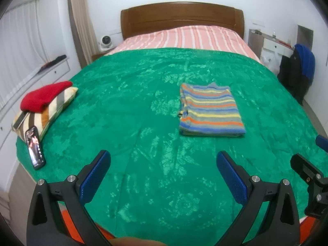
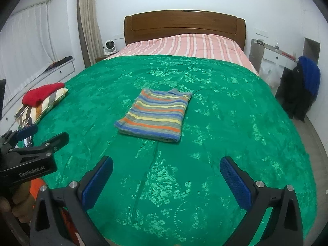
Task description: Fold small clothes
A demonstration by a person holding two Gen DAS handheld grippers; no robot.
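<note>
Two grippers hung above the near end of the bed, both with jaws spread wide and nothing between them. The left gripper (image 1: 164, 176) showed its blue pads (image 1: 95, 177) on either side of bare green blanket (image 1: 143, 82); the right gripper (image 2: 166, 182) did the same in its own view, well short of the shirt. In the right view the left gripper (image 2: 30, 143) also appeared at the left edge, seen from the side, with a hand (image 2: 18, 205) around its handle.

One striped shirt (image 1: 211, 110) lay folded into a neat rectangle on the blanket, flat, near the middle of the bed and slightly to the right as seen from the left wrist. Its stripes ran orange, blue, yellow and grey. No gripper touched it.

At the bed's left edge a striped pillow (image 1: 47, 112) rested on the blanket with a red garment (image 1: 44, 96) on top of it. A phone (image 1: 34, 147) lay just beside the pillow, nearer the camera, its screen lit. Beyond the blanket a pink striped sheet (image 1: 184, 38) covered the far end, up to a wooden headboard (image 1: 182, 18). A small white fan (image 1: 106, 42) stood left of the headboard. Against the right wall dark clothes and a blue garment (image 1: 305, 61) hung together.
</note>
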